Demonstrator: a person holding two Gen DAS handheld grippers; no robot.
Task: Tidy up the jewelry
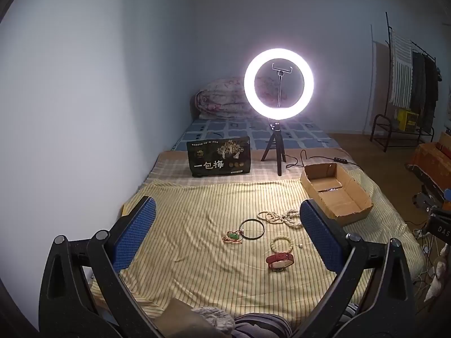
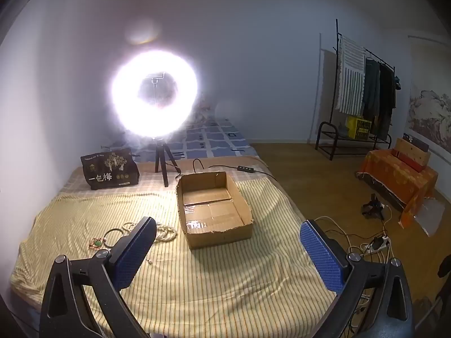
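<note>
Holding both hand-held grippers, left [image 1: 227, 226] and right [image 2: 227, 242], spread and empty over the bed [image 1: 197, 197], I see the cardboard box [image 2: 214, 233] running lengthwise away from me. Pearl strands [image 1: 282, 217] could snag the bangle [image 1: 251, 228]; the red watch [image 1: 279, 260] lies nearest, strap sideways.

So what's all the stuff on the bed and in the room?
cardboard box: one, brown, empty, on striped cloth
striped cloth: one, yellow, covers the bed
pearl strands: a pile, white, beside box
thin ring necklace: one, dark, mid-cloth
green pendant: one, on red cord, left of ring
bead bracelet: one, cream, nearer the camera
red strap: one, nearest
ring light: one, white, lit, on tripod
snack bag: one, black, behind the cloth
clothes rack: one, black, far wall
left gripper: open, blue pads
right gripper: open, blue pads
</note>
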